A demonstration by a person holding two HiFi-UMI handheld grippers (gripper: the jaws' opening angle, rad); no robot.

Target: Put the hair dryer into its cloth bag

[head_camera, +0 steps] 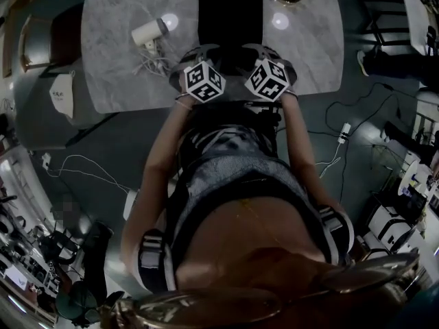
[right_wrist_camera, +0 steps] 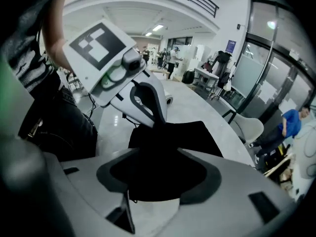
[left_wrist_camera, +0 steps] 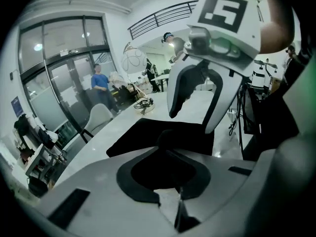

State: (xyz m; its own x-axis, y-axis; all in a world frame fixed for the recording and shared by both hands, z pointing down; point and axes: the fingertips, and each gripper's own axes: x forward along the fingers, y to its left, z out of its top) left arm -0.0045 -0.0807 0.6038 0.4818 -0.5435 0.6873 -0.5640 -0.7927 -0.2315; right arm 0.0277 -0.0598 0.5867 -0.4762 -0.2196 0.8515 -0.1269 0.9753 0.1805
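The bag (head_camera: 230, 16) is clamped at its edge by the left tool (right_wrist_camera: 159, 118); the right tool (left_wrist_camera: 191, 121) is held released. The opposite edge should be gripped and spread wide.

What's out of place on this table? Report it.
Only the hair dryer: it lies near the left end of the table, its cord in a loose tangle beside it, apart from the flat cloth bag. Nothing looks spilled or damaged.
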